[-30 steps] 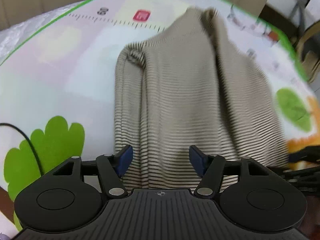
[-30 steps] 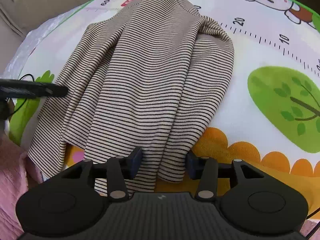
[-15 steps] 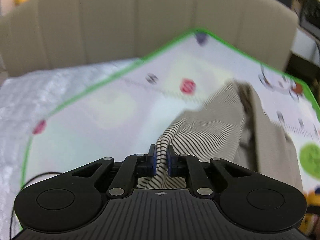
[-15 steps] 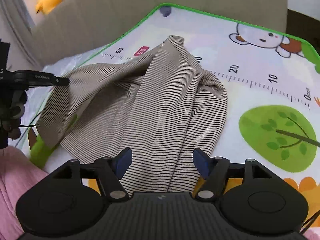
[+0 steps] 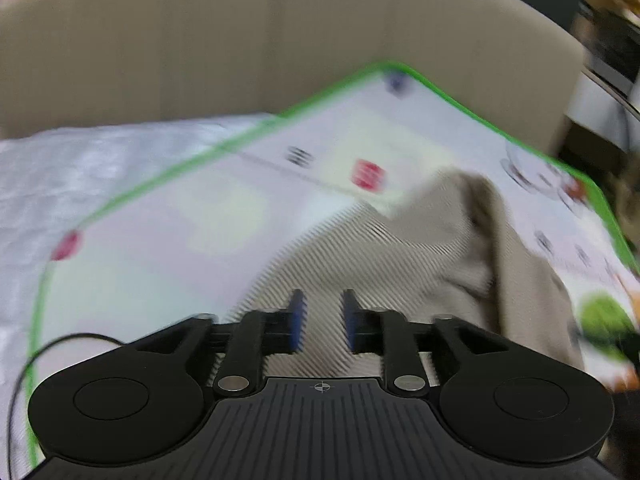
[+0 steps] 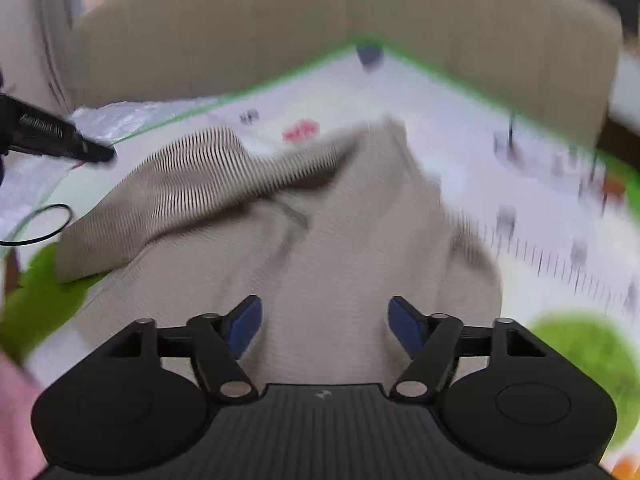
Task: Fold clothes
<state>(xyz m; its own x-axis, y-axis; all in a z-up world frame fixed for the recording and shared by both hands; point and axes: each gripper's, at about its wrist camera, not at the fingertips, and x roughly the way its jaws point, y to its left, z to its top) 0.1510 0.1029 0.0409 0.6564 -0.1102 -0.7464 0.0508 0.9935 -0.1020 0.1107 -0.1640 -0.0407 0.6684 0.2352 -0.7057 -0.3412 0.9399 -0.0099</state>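
A beige, dark-striped sweater [image 6: 320,232] lies on a children's play mat [image 6: 532,208], also in the left wrist view [image 5: 400,264]. Its left part is spread out toward the mat's left edge. My left gripper [image 5: 322,322] is open with a narrow gap, just above the striped cloth, gripping nothing. It shows in the right wrist view [image 6: 96,152] as a black finger left of the sweater. My right gripper [image 6: 324,328] is wide open above the sweater's near part. Both views are blurred.
A beige padded backrest [image 5: 280,48] stands behind the mat. White crinkled plastic [image 5: 80,176] lies to the left. A black cable [image 6: 40,224] loops at the mat's left edge. Pink cloth [image 6: 16,420] is at the near left.
My left gripper, shut on the sweater's edge half a second ago, has opened and let it go. The pulled-out part now lies on the mat. My right gripper has opened wider.
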